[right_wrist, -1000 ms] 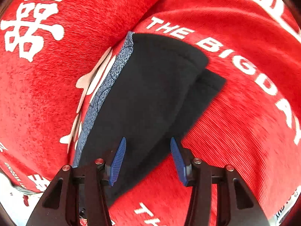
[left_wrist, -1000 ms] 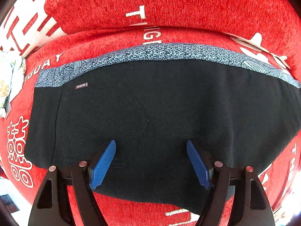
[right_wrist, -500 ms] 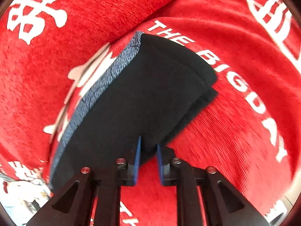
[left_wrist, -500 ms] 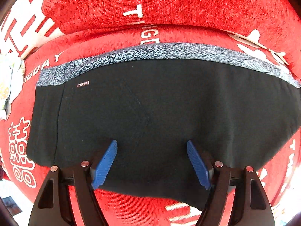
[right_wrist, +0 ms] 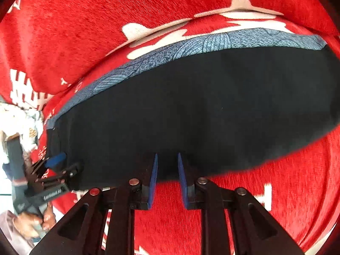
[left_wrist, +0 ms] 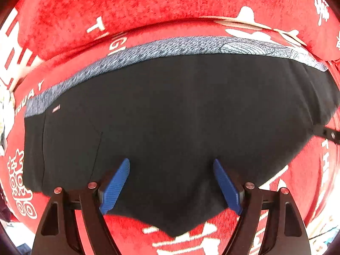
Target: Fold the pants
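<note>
Below us, the black pants (left_wrist: 174, 116) lie folded flat on the red blanket (left_wrist: 148, 4), their blue patterned band (left_wrist: 191, 45) along the far edge. Our left claw (left_wrist: 171, 182) hangs over the near edge with its jaws wide and opening, pressing on nothing. Our right claw (right_wrist: 167, 177) has its blue pads (right_wrist: 153, 180) narrowed onto the near hem of the pants, pinching the fabric between them.
</note>
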### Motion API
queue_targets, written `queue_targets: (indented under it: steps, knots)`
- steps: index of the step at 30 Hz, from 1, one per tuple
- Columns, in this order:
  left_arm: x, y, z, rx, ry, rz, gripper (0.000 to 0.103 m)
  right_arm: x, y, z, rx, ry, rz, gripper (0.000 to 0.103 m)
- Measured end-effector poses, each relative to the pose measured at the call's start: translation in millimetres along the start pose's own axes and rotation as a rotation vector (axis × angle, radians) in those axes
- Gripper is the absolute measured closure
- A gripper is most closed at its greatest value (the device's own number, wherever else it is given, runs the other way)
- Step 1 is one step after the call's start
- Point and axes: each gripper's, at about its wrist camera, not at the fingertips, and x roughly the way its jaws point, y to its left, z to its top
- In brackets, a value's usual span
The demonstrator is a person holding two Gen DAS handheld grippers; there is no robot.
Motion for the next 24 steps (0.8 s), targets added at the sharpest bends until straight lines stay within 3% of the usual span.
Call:
queue_targets:
  steps: [5, 8, 9, 19, 24]
  knots:
    - [-11, -8, -3, 0.003, 0.033, 0.01, 0.021, -28, -34, -35, 0.178, 0.04, 0.079, 0.079]
    - [-22, -24, -5, 0.024, 0.03, -0.006, 0.021, -43, -54, -56, 0.268, 0.018, 0.103, 0.06]
    - [-25, -33, -5, 0.04, 0.03, -0.007, 0.021, -41, -58, -56, 0.285, 0.015, 0.108, 0.058]
    - [-37, -123, 2, 0.199, 0.064, -0.042, 0.021, -49, -88, -84, 0.405, 0.009, 0.172, 0.058]
    - [-40, -165, 36, 0.198, 0.014, -0.051, 0.021, -73, -122, -72, 0.434, -0.073, 0.192, 0.058]
